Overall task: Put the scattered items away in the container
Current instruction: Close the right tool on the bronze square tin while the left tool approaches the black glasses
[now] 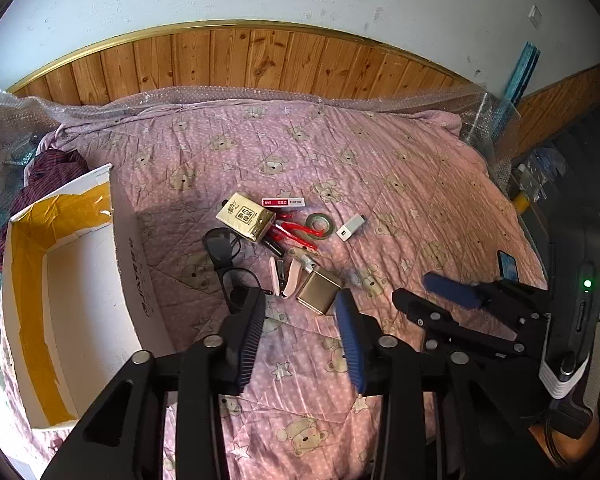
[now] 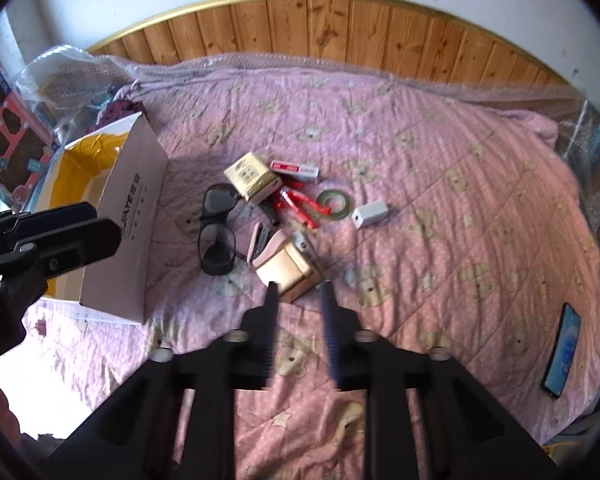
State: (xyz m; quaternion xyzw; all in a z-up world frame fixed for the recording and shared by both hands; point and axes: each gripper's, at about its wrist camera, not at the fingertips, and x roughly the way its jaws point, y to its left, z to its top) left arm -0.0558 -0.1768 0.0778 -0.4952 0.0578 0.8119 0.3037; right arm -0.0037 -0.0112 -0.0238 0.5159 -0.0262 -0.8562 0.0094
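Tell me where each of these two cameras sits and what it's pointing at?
Left wrist: on the left gripper, facing across the pink quilt at the clutter; its open fingers and the right gripper show.
Right wrist: on the right gripper, aimed at the gold box; the left gripper shows.
Shared: white carton, glasses, gold box, quilt.

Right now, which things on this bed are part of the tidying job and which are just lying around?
Job:
cardboard box
glasses
yellow packet
gold tin
tape roll
white adapter
pink stapler

Lying about:
phone
bubble wrap
striped cloth
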